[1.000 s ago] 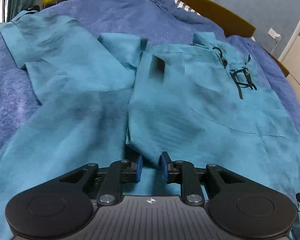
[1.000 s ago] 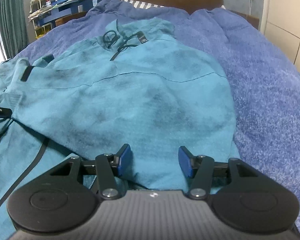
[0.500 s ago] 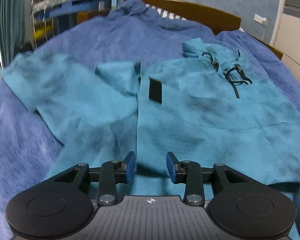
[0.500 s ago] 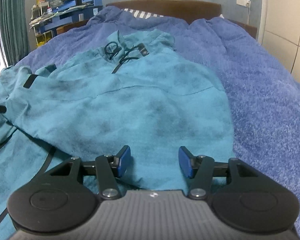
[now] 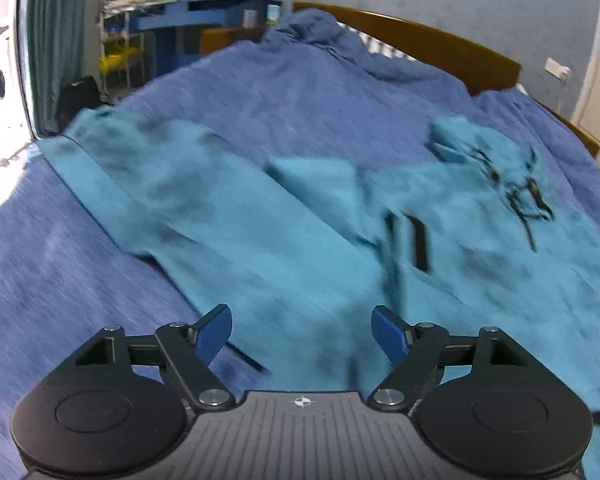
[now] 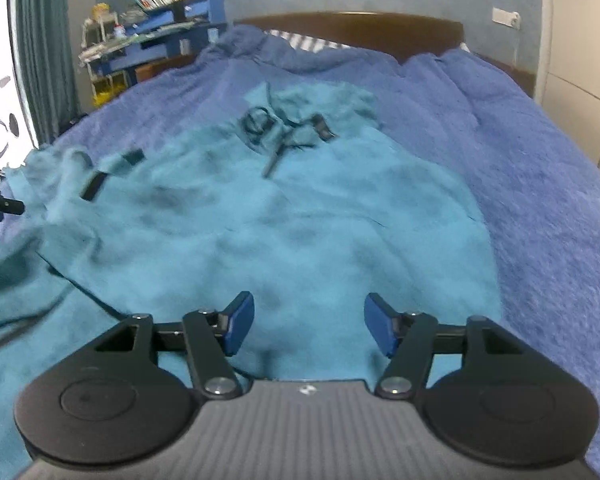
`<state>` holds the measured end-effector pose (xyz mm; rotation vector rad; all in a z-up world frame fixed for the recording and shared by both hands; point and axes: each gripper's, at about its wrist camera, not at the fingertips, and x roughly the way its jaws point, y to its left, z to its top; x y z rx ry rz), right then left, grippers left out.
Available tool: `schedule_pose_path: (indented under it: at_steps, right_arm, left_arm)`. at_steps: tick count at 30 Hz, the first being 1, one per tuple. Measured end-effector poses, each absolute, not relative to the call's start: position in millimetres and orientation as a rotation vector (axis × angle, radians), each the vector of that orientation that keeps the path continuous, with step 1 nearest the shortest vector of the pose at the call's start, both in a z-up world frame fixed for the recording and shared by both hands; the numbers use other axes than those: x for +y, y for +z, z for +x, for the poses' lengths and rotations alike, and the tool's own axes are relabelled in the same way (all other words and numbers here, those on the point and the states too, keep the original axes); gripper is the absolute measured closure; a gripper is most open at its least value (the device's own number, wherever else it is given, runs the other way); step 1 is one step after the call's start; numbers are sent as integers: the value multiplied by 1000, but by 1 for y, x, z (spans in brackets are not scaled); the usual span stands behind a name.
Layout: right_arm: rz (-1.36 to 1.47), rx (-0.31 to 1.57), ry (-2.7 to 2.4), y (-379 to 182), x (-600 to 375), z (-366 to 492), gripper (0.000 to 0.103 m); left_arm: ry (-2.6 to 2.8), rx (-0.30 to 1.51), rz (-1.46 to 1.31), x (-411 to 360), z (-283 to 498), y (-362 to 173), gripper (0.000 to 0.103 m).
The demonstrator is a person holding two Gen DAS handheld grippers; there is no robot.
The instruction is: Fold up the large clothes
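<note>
A large teal hoodie [image 5: 292, 248] [image 6: 284, 216] lies partly folded on the blue bedspread [image 5: 284, 104]. Its hood and dark drawstrings [image 5: 520, 196] [image 6: 288, 132] point toward the headboard. One sleeve [image 5: 148, 176] stretches out to the far left in the left wrist view. My left gripper [image 5: 302, 334] hovers open above the hoodie's near hem, holding nothing. My right gripper [image 6: 309, 328] is open too, above the folded body's near edge, with nothing between its blue pads. A bit of the other gripper [image 6: 0, 206] shows at the left edge of the right wrist view.
A wooden headboard [image 6: 364, 32] closes the far end of the bed. Blue shelves with books [image 6: 168, 28] and a green curtain [image 5: 48, 40] stand at the back left. A pale wall with a socket [image 6: 504, 16] rises on the right. Bare bedspread [image 6: 548, 184] lies right of the hoodie.
My left gripper opened, let go of the hoodie's edge, drew back and swung left. My right gripper stayed open and pulled back a little.
</note>
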<state>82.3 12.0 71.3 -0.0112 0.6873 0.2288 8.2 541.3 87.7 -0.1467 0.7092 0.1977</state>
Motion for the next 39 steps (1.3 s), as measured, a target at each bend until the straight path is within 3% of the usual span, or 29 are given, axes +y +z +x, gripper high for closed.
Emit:
schedule_pose_path:
  at_steps: [15,24,28,34,36,38,39]
  right_arm:
    - [-57,715,278,60,66,108,34]
    - [-99,708,278,39,70,106,34]
    - [-104,713,277,31,70,105,34]
    - [-123,725,262,23,73,108,34]
    - [-125,728,258,22,74,111,34]
    - [-120,727,253,21,74,112,34]
    - [-116,726,250,20,74,113,34]
  left_arm:
    - [410,618,-276,733,36,122,25]
    - [479,602,-387,828,66,97,37]
    - [494,626,-391,847,81,83,38]
    - [481,631,-449,869,103,61,49]
    - [486,616,-458,873,106,57,60]
    - [493,606,-454,874,108,59,97]
    - [484,602,-458,874,107,60,99]
